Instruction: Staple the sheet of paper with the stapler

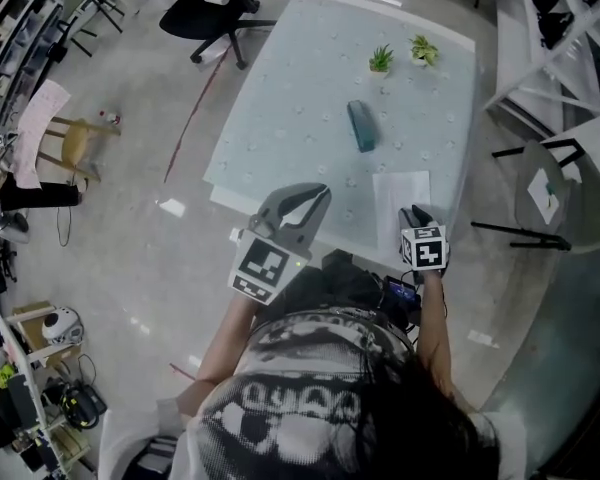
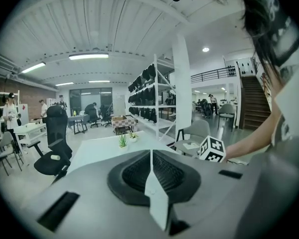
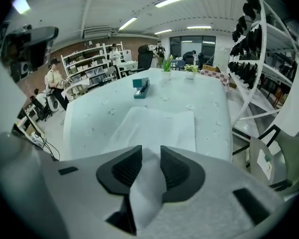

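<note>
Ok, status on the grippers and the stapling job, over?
Left gripper shut, empty. Right gripper open over near edge of sheet. Stapler untouched beyond it. Nothing blocking.

Sheet of paper [image 1: 401, 200] laid on table [image 1: 270, 138], at near right corner. Stapler [image 1: 361, 126] set beyond sheet, slightly left, mid-table. Left plant [image 1: 381, 60] and right plant [image 1: 423, 50] placed side by side near far edge, beyond stapler. Office chair [image 1: 220, 8] parked off far left corner. Right gripper [image 1: 414, 213] held at sheet's near edge; left gripper [image 1: 308, 200] held left of it, over near table edge.
</note>
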Available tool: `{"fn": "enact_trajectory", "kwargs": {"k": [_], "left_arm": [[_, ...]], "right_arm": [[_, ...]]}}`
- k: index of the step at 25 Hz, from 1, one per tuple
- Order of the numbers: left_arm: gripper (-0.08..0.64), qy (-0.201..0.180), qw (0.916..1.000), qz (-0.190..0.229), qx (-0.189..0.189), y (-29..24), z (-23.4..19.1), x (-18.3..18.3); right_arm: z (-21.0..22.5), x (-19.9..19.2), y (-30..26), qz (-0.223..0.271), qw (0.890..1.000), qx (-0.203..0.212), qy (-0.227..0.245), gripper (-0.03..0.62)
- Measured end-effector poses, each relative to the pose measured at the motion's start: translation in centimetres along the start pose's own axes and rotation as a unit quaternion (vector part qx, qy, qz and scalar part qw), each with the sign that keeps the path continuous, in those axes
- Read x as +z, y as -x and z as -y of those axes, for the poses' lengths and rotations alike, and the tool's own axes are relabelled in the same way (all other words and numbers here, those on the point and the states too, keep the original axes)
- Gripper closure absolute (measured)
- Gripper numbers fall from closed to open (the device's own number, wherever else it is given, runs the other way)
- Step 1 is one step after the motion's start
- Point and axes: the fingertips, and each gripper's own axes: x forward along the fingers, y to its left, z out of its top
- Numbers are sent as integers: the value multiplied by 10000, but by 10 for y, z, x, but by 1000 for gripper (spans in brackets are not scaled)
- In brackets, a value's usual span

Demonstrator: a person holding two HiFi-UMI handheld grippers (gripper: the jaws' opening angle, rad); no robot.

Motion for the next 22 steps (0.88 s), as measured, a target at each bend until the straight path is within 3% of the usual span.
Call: {"fn": "enact_trajectory", "kwargs": {"k": [9, 13, 19, 21, 22], "left_arm": [[549, 108, 9997, -219, -25, -12, -3, -13], [551, 128, 9994, -283, -136, -15, -4, -18], [550, 37, 9983, -289, -505, -17, -10, -19], [549, -10, 9976, -297, -619, -16, -15, -19], [551, -28, 9974, -292, -659, -15, -18, -18]], "right_arm": [[1, 4, -2, 45, 10000, -7, -16, 489], [4, 3, -2, 28, 10000, -32, -30, 560], [2, 5, -4, 12, 9995, -300, 2, 589], [0, 4, -2, 46, 9993, -374, -45, 561], [-3, 4, -1, 19, 9994, -344, -90, 430]]}}
